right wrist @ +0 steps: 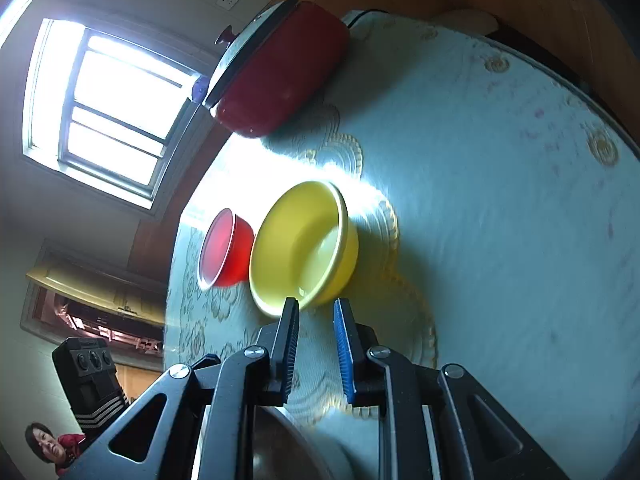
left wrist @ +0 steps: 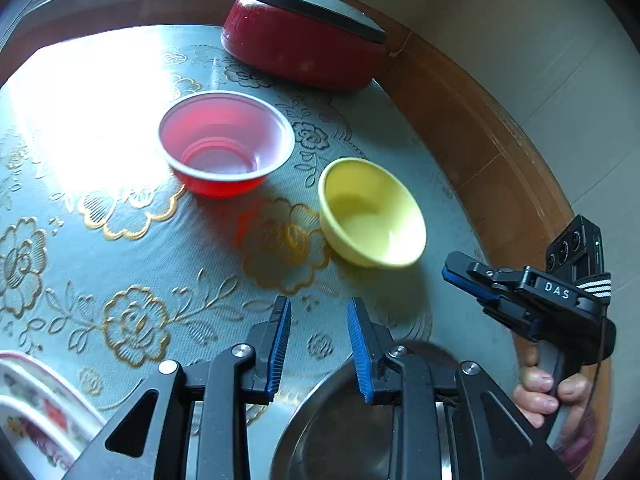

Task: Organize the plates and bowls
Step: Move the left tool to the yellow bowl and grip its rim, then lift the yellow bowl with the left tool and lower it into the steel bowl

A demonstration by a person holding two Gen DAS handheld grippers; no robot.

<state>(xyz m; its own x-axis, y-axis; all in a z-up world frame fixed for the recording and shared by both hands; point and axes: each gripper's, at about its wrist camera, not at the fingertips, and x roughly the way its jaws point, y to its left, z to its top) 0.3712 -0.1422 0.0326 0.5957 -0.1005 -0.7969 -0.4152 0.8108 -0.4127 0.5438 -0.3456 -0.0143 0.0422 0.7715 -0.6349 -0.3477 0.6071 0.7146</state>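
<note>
A yellow bowl (left wrist: 372,214) and a red plastic bowl (left wrist: 226,144) stand side by side on the flowered tablecloth (left wrist: 120,260). My left gripper (left wrist: 318,312) is open and empty, above a metal plate (left wrist: 320,432) at the near edge. My right gripper (right wrist: 316,310) is open and empty, its fingertips just short of the yellow bowl's (right wrist: 304,248) near rim; the red bowl (right wrist: 226,248) lies beyond. The right gripper also shows in the left wrist view (left wrist: 472,276), to the right of the yellow bowl.
A red lidded pot (left wrist: 308,36) stands at the far side of the table. A flowered plate (left wrist: 36,408) lies at the near left. The wooden table rim (left wrist: 480,140) curves along the right. The metal plate (right wrist: 280,448) shows under the right gripper.
</note>
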